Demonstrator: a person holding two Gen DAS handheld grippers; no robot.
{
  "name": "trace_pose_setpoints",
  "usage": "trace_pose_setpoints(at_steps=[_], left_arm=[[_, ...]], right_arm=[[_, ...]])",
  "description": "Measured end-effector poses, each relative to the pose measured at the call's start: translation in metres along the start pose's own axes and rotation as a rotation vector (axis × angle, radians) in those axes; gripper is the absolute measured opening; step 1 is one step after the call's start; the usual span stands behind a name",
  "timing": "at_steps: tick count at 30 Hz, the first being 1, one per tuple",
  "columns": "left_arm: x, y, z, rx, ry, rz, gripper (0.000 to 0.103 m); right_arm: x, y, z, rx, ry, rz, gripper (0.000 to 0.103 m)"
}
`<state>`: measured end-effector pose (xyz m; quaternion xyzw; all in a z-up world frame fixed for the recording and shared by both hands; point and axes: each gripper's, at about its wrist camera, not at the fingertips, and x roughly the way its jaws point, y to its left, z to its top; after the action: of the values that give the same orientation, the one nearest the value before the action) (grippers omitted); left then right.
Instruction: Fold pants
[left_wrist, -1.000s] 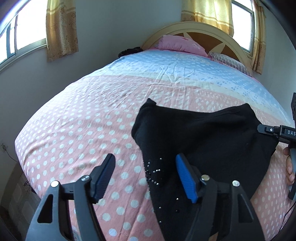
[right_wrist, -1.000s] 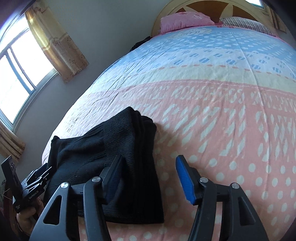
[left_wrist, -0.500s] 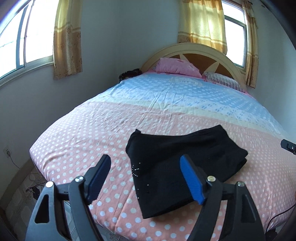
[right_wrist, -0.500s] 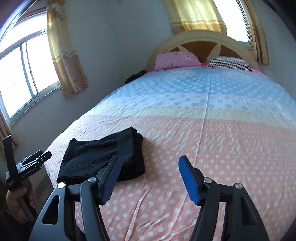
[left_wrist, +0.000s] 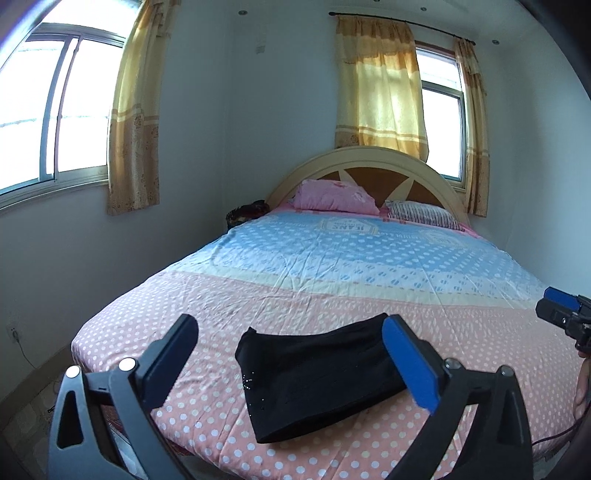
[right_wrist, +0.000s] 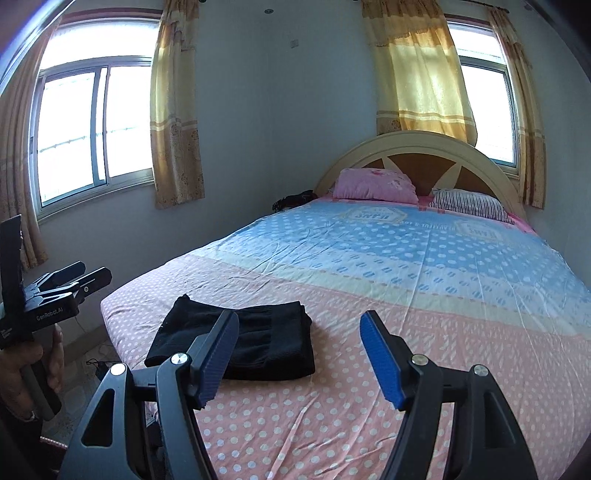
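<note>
The black pants (left_wrist: 317, 376) lie folded into a compact rectangle on the pink dotted sheet near the foot of the bed; they also show in the right wrist view (right_wrist: 243, 341). My left gripper (left_wrist: 291, 360) is open and empty, held back from the bed and above the pants. My right gripper (right_wrist: 299, 354) is open and empty, held back to the right of the pants. The left gripper also shows at the left edge of the right wrist view (right_wrist: 79, 277), and the right gripper at the right edge of the left wrist view (left_wrist: 561, 310).
The bed (right_wrist: 424, 266) has a pink and blue dotted sheet, a pink pillow (right_wrist: 375, 184), a striped pillow (right_wrist: 469, 205) and an arched headboard (right_wrist: 421, 147). Curtained windows are on the left and back walls. A dark bundle (left_wrist: 245, 214) sits at the bed's far left corner.
Both grippers have pulled back and up from the pants, so the whole bed and room now show. The folded pants stay put on the bed.
</note>
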<state>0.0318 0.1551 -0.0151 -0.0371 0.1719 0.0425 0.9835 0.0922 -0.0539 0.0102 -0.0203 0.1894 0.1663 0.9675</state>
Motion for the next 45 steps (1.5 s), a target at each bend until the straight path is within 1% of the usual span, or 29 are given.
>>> trace_pose_setpoints(at_steps=[8,35,39,45], left_arm=[[0.000,-0.006,-0.005,0.003,0.004,0.001,0.103],[0.003,-0.005,-0.008,0.008,0.013,0.012,0.103],[0.004,-0.007,-0.008,0.015,0.022,-0.002,0.103],[-0.001,-0.015,-0.006,0.043,-0.009,0.025,0.103]], right_arm=[[-0.001,0.004,-0.002,-0.008,-0.005,0.008,0.070],[0.003,0.006,-0.005,-0.008,0.004,0.011,0.070],[0.002,0.006,-0.005,-0.011,0.003,0.007,0.070],[0.001,0.007,-0.005,-0.017,0.001,0.002,0.070]])
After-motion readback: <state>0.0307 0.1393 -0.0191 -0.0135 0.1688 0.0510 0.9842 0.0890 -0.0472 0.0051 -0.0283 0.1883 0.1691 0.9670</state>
